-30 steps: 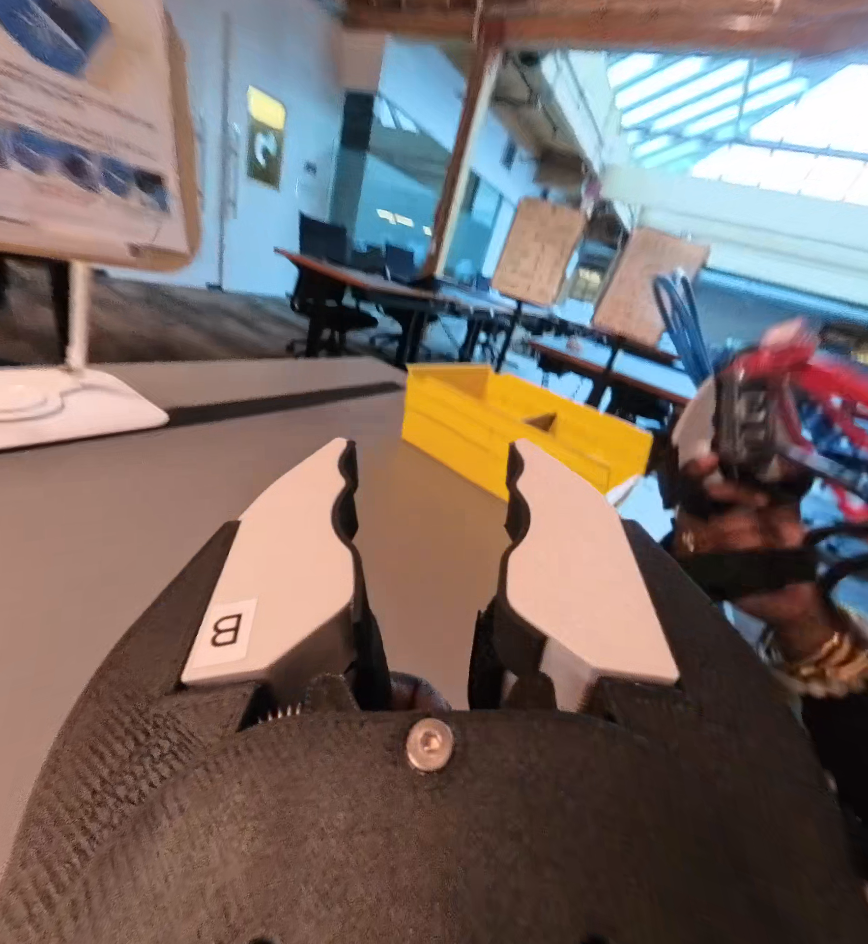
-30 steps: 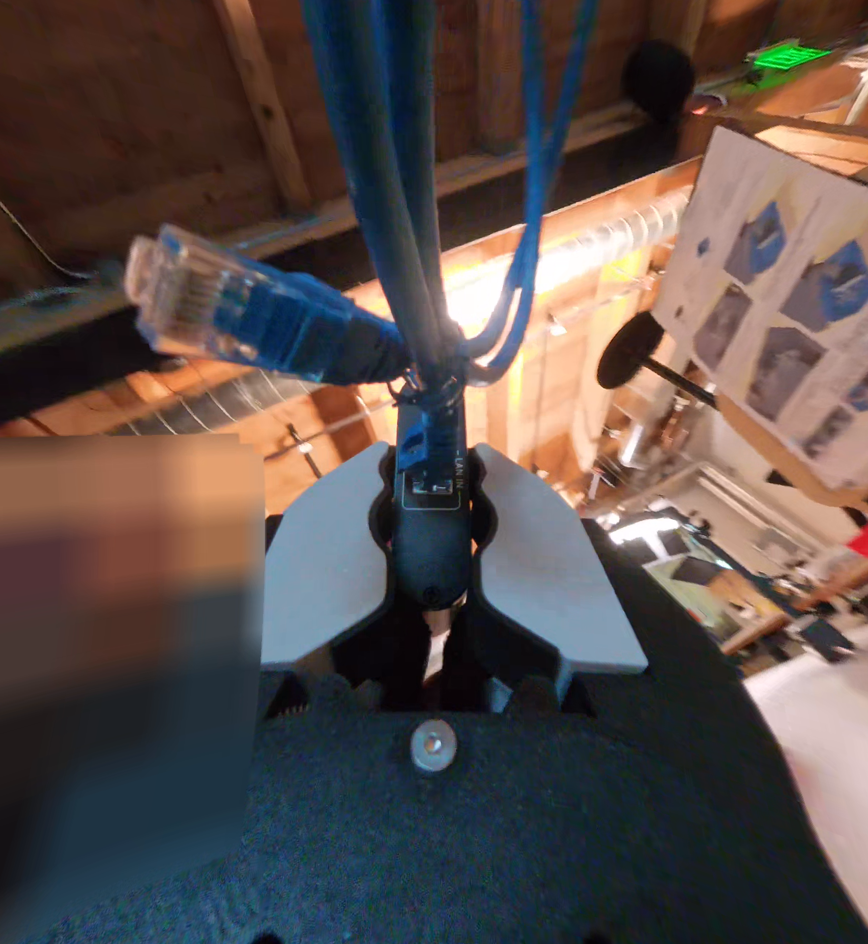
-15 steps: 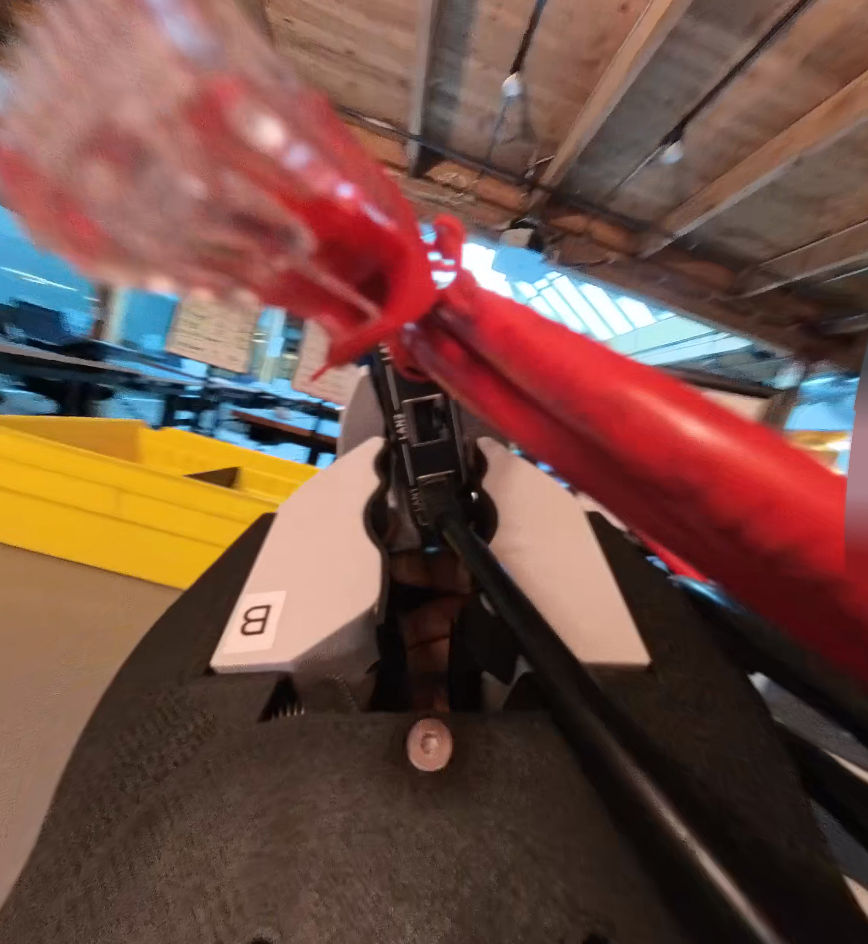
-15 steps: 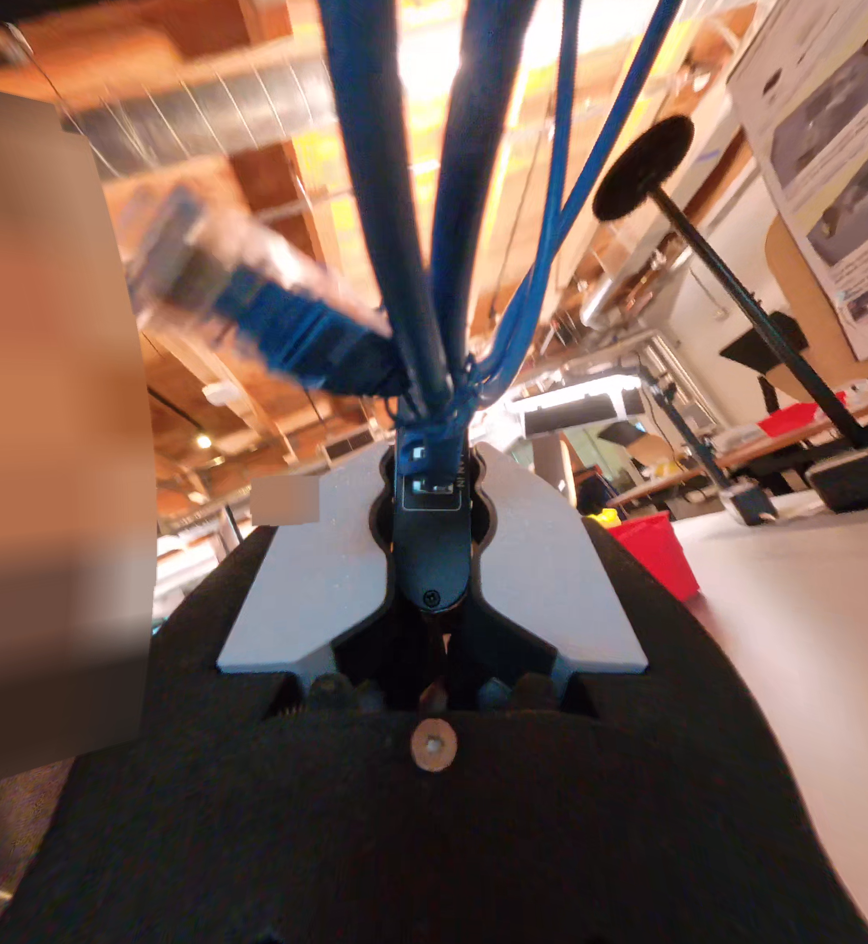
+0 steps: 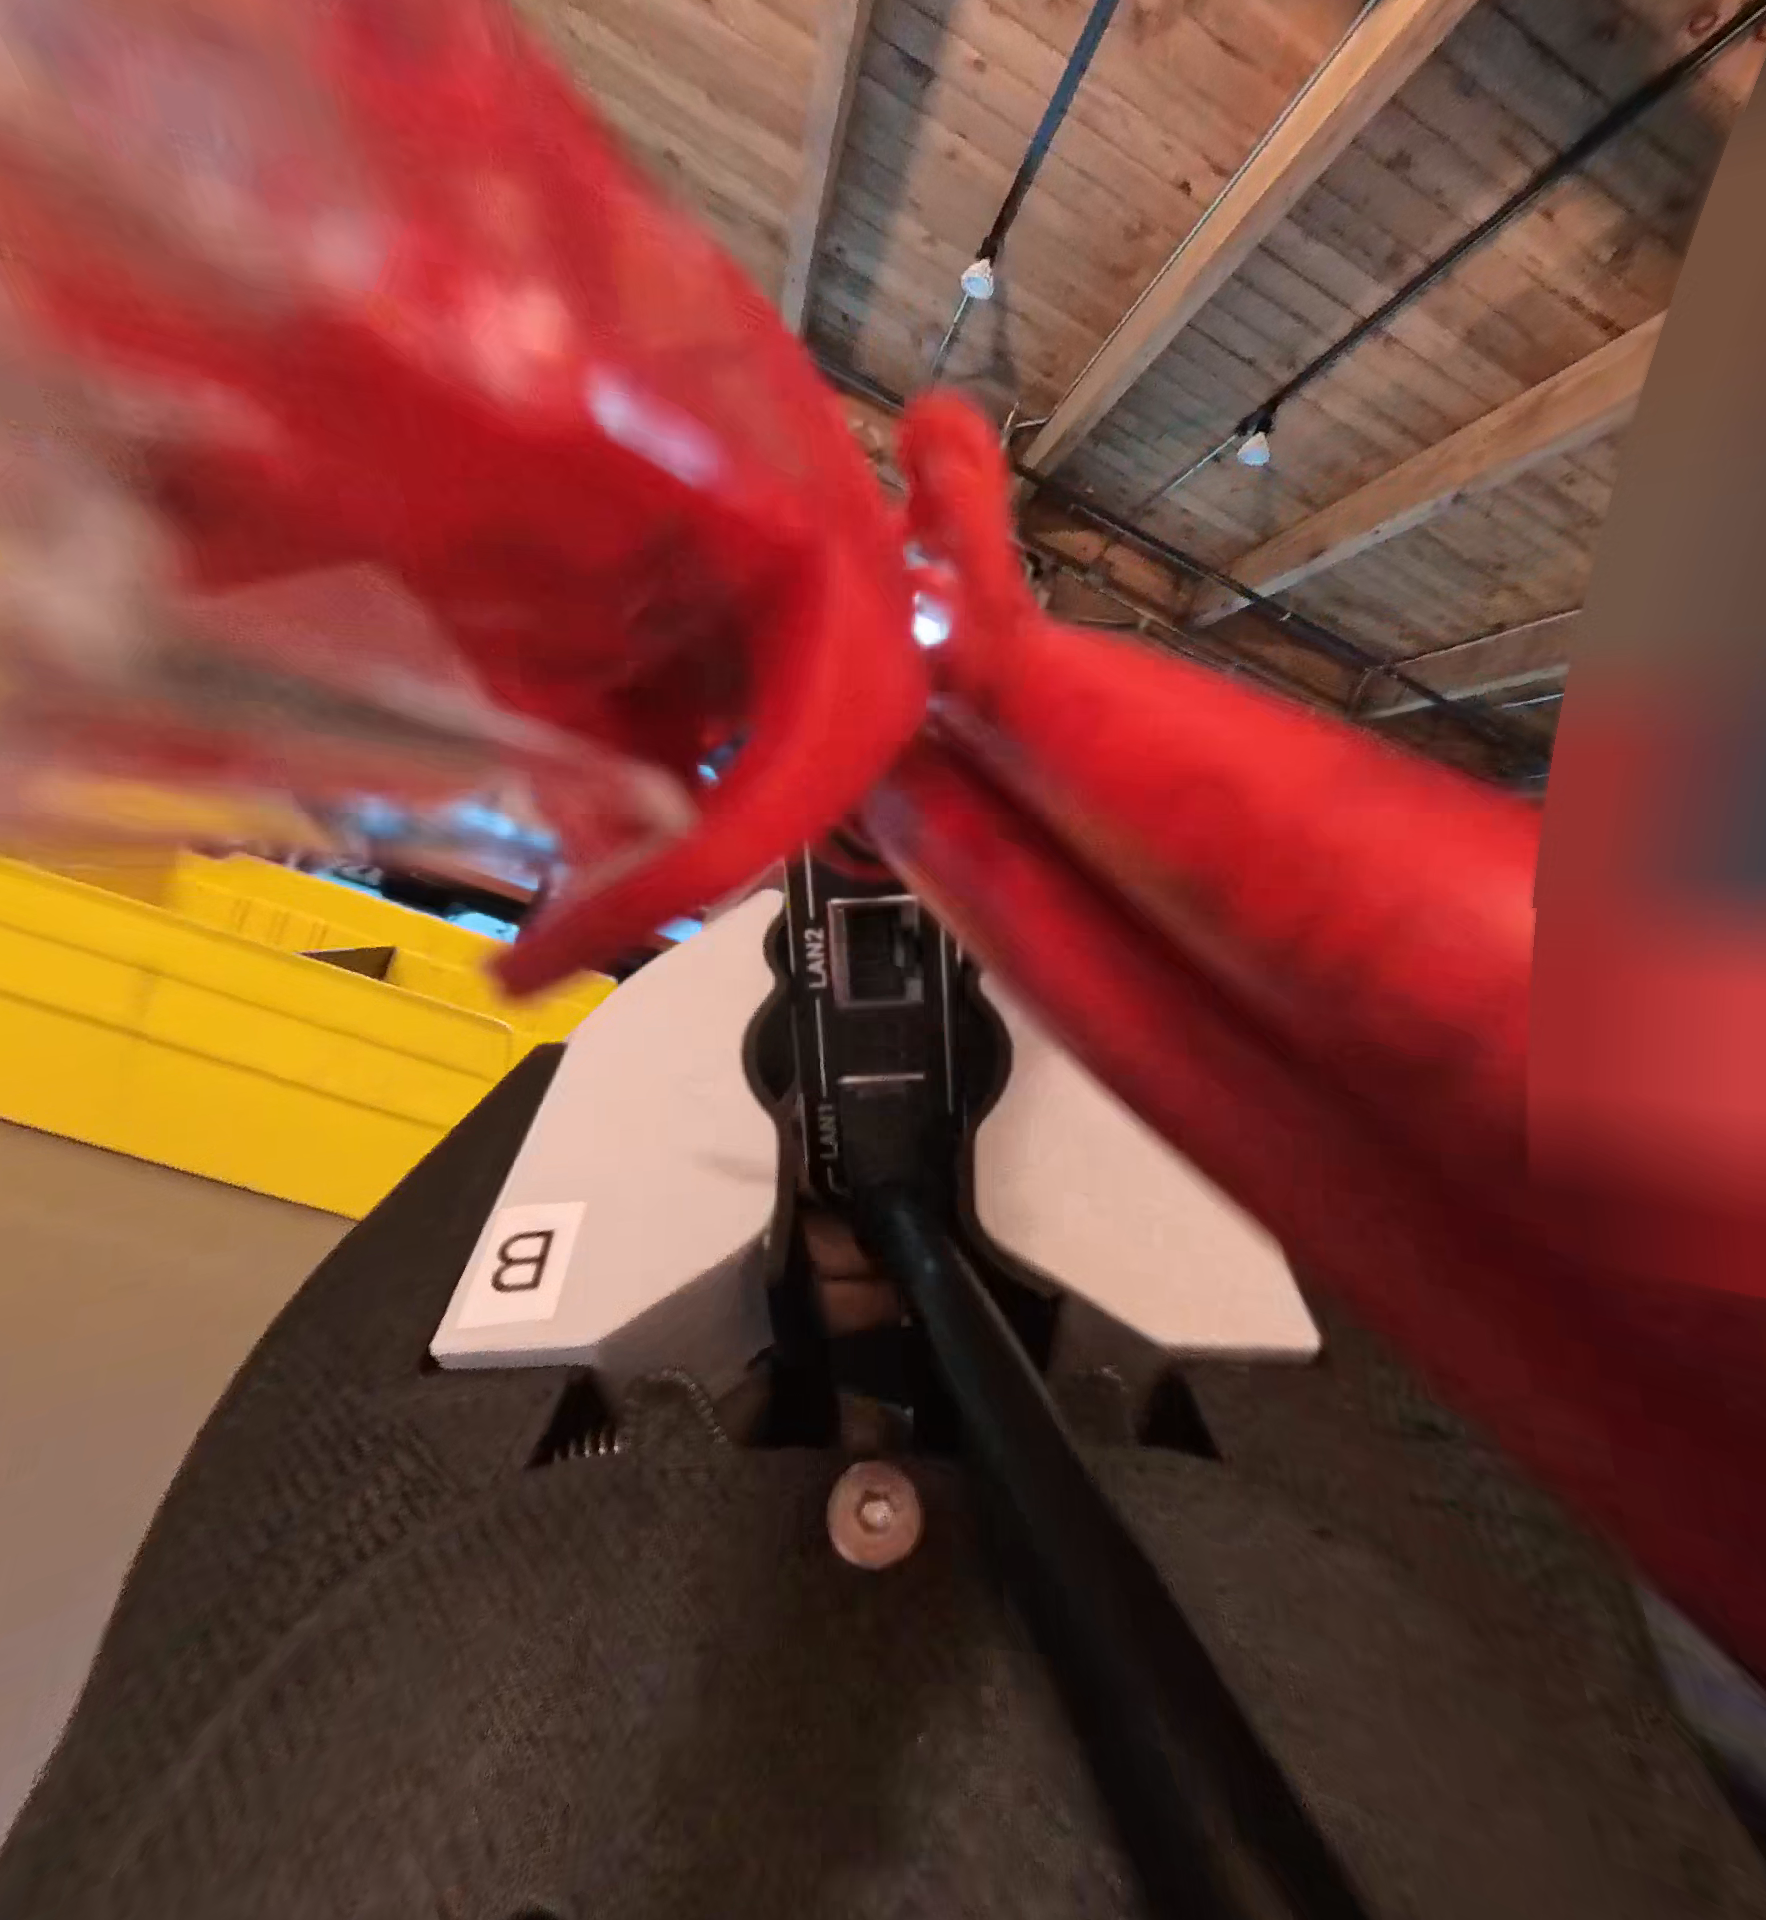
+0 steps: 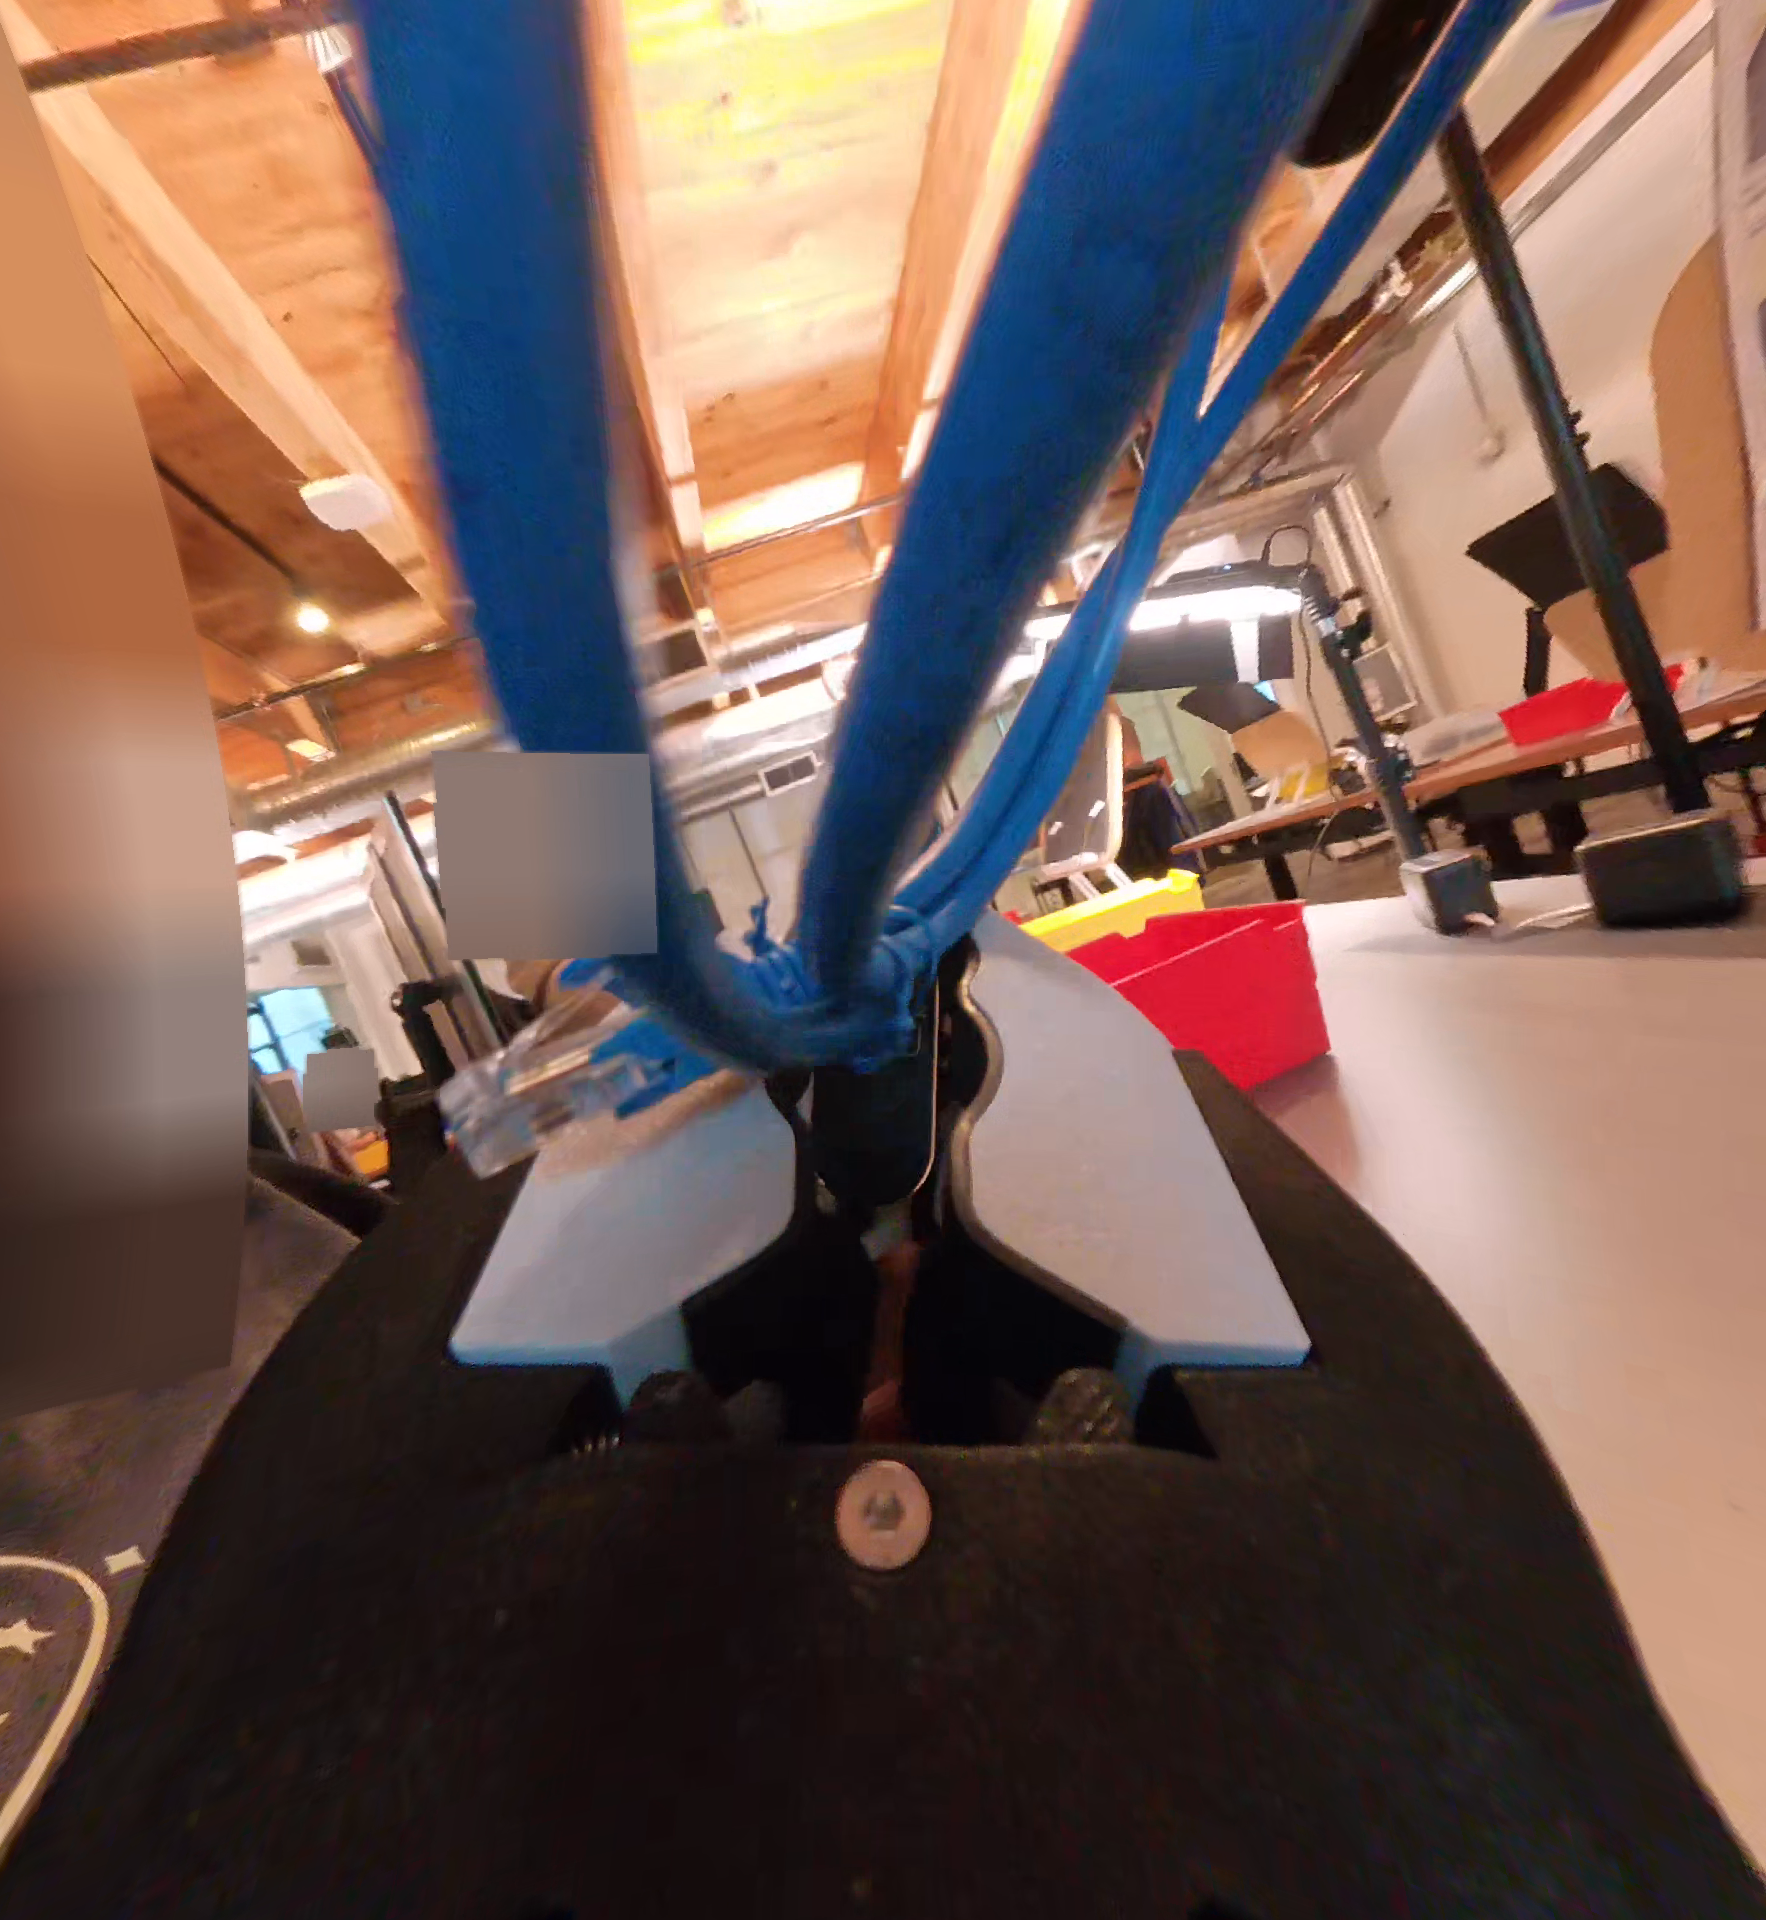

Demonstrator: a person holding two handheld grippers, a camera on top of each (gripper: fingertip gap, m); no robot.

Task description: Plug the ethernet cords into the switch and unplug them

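My left gripper is shut on a black switch, its pads pressed on both sides. One port on the switch's face is open, and a black cable runs out of the port below it. A tied bundle of red ethernet cord crosses above, with its blurred clear plug close to the camera. My right gripper is shut on a black switch. A tied bundle of blue ethernet cords rises from it. A loose blue plug lies on the left finger.
A yellow bin stands on the grey table to the left. In the right wrist view a red bin and a yellow bin sit on the pale table. A black stand base is farther right. Less than 4 cm separates the two grippers' tips.
My left gripper swung from the open table to the switch and closed on it. The right gripper tilted down from the ceiling with the switch held; the blue plug dropped onto its left finger.
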